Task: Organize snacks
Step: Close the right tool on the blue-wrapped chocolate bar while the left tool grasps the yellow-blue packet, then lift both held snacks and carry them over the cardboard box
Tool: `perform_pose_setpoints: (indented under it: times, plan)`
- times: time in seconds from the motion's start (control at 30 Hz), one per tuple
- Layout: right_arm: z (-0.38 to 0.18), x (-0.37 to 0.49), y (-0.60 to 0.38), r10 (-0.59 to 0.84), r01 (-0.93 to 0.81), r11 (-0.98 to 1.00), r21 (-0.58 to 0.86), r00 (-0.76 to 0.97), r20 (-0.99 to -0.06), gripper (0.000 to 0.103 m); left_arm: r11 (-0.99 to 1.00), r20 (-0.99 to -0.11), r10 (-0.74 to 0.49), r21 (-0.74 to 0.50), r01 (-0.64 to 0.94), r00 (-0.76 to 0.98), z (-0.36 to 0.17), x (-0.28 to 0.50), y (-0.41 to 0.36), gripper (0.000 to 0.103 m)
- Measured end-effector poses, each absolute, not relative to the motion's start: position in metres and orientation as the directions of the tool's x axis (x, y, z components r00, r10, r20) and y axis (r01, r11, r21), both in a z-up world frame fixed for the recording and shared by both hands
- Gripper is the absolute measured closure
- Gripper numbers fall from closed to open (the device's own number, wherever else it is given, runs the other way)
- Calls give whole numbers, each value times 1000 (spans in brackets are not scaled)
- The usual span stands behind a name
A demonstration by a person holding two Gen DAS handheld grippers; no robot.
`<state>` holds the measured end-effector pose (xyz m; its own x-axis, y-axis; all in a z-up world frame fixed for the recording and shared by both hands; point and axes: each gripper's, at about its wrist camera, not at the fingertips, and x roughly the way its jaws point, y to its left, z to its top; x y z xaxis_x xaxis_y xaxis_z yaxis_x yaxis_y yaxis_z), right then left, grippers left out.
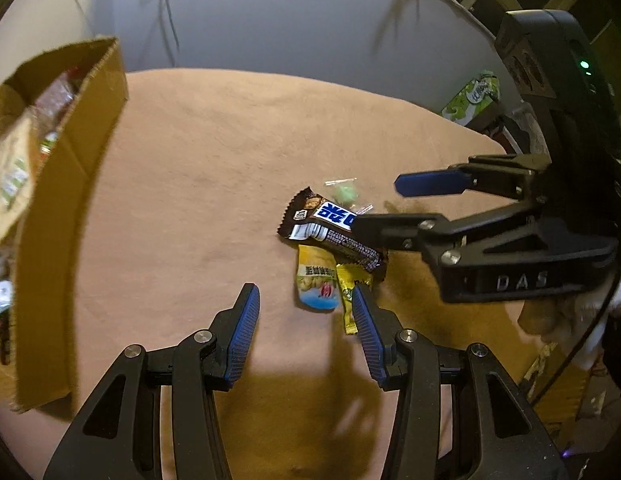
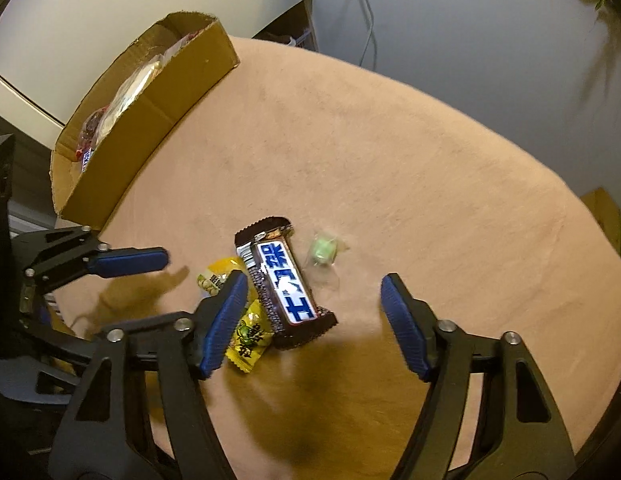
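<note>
A brown chocolate bar (image 1: pixel 330 232) with a blue and white label lies on the tan tablecloth, also in the right wrist view (image 2: pixel 284 284). Under it lie a yellow snack packet (image 1: pixel 316 280) (image 2: pixel 216 276) and a yellow candy sachet (image 1: pixel 347 292) (image 2: pixel 248 336). A small green wrapped candy (image 1: pixel 344 194) (image 2: pixel 322 252) lies just beyond. My left gripper (image 1: pixel 304 304) is open, just short of the pile. My right gripper (image 2: pixel 314 296) is open above the bar; it shows in the left wrist view (image 1: pixel 380 204).
An open cardboard box (image 1: pixel 66 184) (image 2: pixel 150 120) holding several snack packs stands at the table's left. A green box (image 1: pixel 474 96) and clutter sit past the right edge. The tan tablecloth (image 2: pixel 430 184) spreads beyond the pile.
</note>
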<state>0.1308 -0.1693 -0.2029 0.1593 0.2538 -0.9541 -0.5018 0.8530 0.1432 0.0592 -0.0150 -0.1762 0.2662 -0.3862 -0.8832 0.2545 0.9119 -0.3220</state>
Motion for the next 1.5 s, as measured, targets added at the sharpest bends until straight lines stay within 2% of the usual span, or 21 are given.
perform_pose_setpoints:
  times: [0.13,0.2,0.43,0.6,0.7,0.87,1.17,1.5]
  plan:
    - [-211,129,-165,259,-505,848,159,133,-957,39,909,-885,-391,-330,254,251,-184,62,-21,67]
    - [-216,129,-162,262,-507,845,170,116,-958,54,908,-887,-392,-331,256,245,-187,64,-24,71]
    - [-221,130,-159,265,-514,840,174,108,-958,55,913,-891,-379,-316,258,251,-193,68,-29,73]
    - [-223,129,-151,249,-548,820,162,88,-964,55,914,-893,-366,-292,281,262,-195,67,-32,82]
    - [-223,126,-148,235,-561,815,144,92,-968,55,915,-893,-358,-277,293,274,-195,68,-34,82]
    - [-224,125,-150,258,-548,818,176,76,-963,68,917,-891,-356,-275,290,281,-193,64,-22,82]
    - [-217,120,-156,278,-533,823,193,82,-957,76,927,-892,-341,-268,261,296,-191,58,-5,82]
    - [-223,120,-150,252,-551,816,173,70,-965,74,934,-897,-322,-248,259,303,-195,58,-17,82]
